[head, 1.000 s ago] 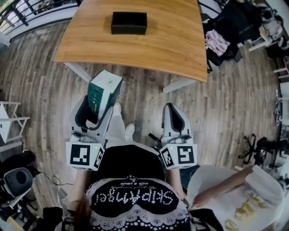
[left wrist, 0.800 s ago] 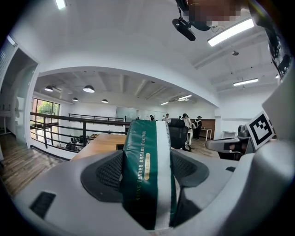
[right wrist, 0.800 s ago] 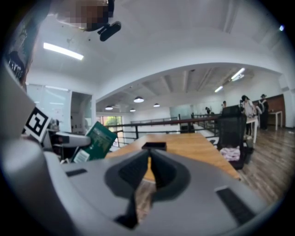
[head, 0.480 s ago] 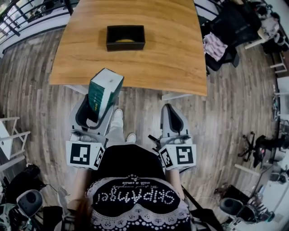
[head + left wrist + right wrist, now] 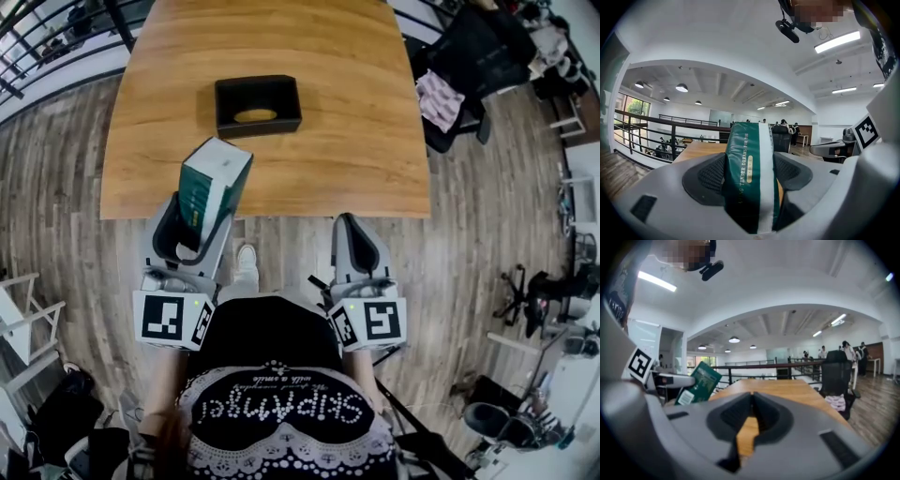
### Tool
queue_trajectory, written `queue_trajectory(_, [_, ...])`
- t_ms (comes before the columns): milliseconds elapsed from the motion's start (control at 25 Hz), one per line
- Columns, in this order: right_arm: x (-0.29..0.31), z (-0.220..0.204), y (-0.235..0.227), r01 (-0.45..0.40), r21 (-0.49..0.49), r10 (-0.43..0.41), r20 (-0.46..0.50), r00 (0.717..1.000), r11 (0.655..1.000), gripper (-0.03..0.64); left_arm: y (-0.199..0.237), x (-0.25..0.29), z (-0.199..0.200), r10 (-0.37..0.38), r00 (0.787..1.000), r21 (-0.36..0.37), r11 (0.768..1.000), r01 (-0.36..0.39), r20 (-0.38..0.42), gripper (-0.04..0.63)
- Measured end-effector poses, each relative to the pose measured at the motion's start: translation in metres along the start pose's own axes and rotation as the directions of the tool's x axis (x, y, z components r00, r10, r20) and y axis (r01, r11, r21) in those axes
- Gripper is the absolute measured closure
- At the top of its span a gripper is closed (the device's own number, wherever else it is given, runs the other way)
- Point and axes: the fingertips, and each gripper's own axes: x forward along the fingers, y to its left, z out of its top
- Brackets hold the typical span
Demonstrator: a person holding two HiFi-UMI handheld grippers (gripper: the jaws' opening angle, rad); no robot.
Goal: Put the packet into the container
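A green and white packet (image 5: 212, 187) stands tilted in my left gripper (image 5: 190, 223), which is shut on it near the wooden table's (image 5: 356, 141) front edge. From the left gripper view the packet (image 5: 750, 176) fills the gap between the jaws. A black open container (image 5: 258, 106) sits on the table ahead of the packet, with something pale and oval showing inside. My right gripper (image 5: 354, 246) is shut and holds nothing, its jaws meeting at the tips (image 5: 752, 401). The packet (image 5: 698, 383) shows at the left of the right gripper view.
A dark office chair with pink cloth (image 5: 441, 94) stands at the table's right side. White furniture (image 5: 19, 319) is on the floor at the left. A railing (image 5: 47, 37) runs along the far left. More chairs and gear (image 5: 553, 291) crowd the right.
The table and container have come nearer in the head view as the person walked forward. Both grippers keep their pose, and the packet stays held.
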Motion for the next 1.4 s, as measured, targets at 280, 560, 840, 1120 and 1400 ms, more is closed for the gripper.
queue_trajectory(280, [0.033,0.001,-0.004,0.019,0.007,-0.019,-0.035,0.999,1.000,0.575,0.034,0.023,0.003,0.019,1.000,-0.012,1.000,-0.020,-0.013,0.252])
queue_trajectory(560, [0.052,-0.001,-0.001,0.016,0.006,-0.016,-0.057,0.998,1.000,0.577,0.056,0.029,-0.004,0.046,0.999,-0.023,0.999,-0.047,-0.029,0.252])
queue_trajectory(840, [0.069,0.000,0.001,-0.001,0.003,0.002,-0.079,0.997,1.000,0.577,0.072,0.035,-0.005,0.072,0.997,-0.032,0.997,-0.073,-0.041,0.252])
queue_trajectory(1120, [0.087,-0.001,-0.003,-0.031,0.011,0.032,-0.094,0.995,0.999,0.577,0.082,0.043,-0.005,0.109,0.993,-0.034,0.993,-0.110,-0.046,0.252])
queue_trajectory(1400, [0.130,0.009,-0.034,-0.074,0.011,0.075,-0.100,0.992,0.997,0.577,0.094,0.080,0.002,0.173,0.984,-0.032,0.984,-0.174,-0.047,0.252])
